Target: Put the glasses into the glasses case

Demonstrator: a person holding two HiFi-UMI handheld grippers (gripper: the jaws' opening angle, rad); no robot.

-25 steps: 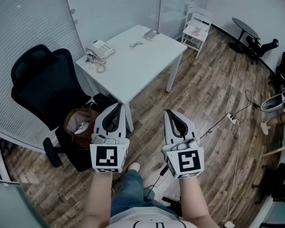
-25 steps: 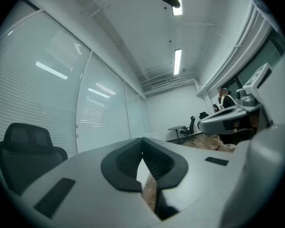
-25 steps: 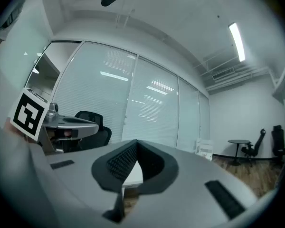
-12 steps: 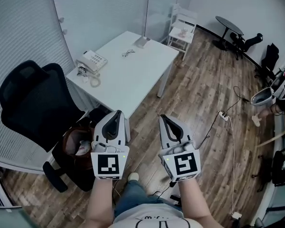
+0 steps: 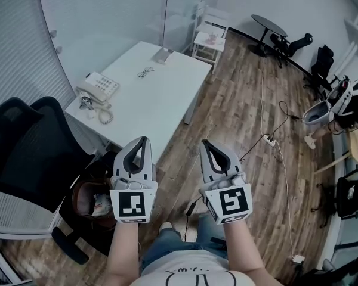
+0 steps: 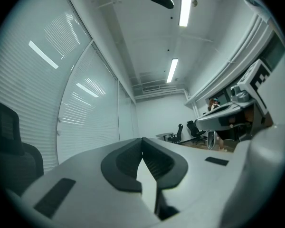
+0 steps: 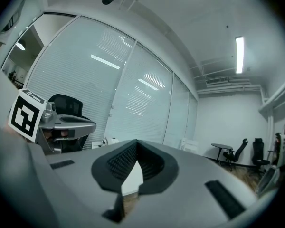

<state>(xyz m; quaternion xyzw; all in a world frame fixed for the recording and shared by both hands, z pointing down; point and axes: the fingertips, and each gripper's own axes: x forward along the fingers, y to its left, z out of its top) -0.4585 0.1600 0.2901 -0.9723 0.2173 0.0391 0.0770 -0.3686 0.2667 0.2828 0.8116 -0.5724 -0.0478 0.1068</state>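
Ahead of you: white tabletop [image 5: 167, 106] beside blind-covered glass wall [image 5: 107, 22]. Black office chair [image 5: 30, 154] at your left. Wood plank floor [image 5: 238, 112], cable [image 5: 283, 159] trailing across it. Small white chair [image 5: 210, 36], round black table [image 5: 268, 24] at far end. Ceiling strip lights [image 6: 172, 70] on.

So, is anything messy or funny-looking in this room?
Nothing looks spilled or broken. The glasses lie flat on the white table, close to the grey case. The only untidy bit is a power strip whose cable trails loose across the wooden floor.
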